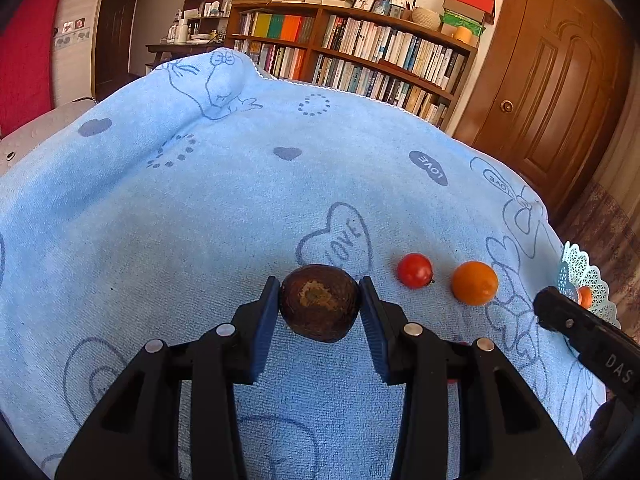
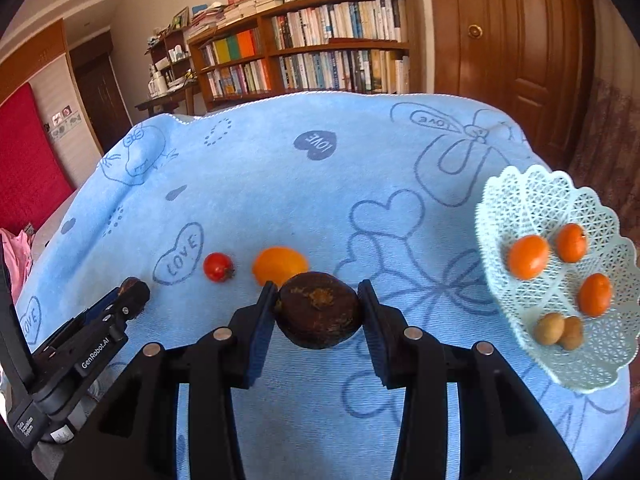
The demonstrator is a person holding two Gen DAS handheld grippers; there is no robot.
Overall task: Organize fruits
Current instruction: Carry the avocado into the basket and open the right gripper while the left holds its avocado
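**Over the blue towel: each gripper pinching a dark brown fruit**

Beside the lattice basket (image 2: 516,196), which sits at the right edge of the blue towel (image 2: 280,184), two hand-held grippers each carry one fruit. Left gripper (image 1: 319,298): jaws narrowed onto a dark brown fruit (image 1: 319,302), blue pads touching both its sides; this gripper is the one farther from the basket. Right gripper (image 2: 318,306): jaws likewise closed against a second dark brown fruit (image 2: 319,310), between the left gripper and the basket. Whether either fruit rests on the towel cannot be told. On the towel left of the basket lie a red tomato (image 2: 218,266) and, nearer the basket, an orange fruit (image 2: 280,265), apart from each other. Inside the basket: three orange fruits (image 2: 529,257) and two small tan ones (image 2: 550,330) touching each other.
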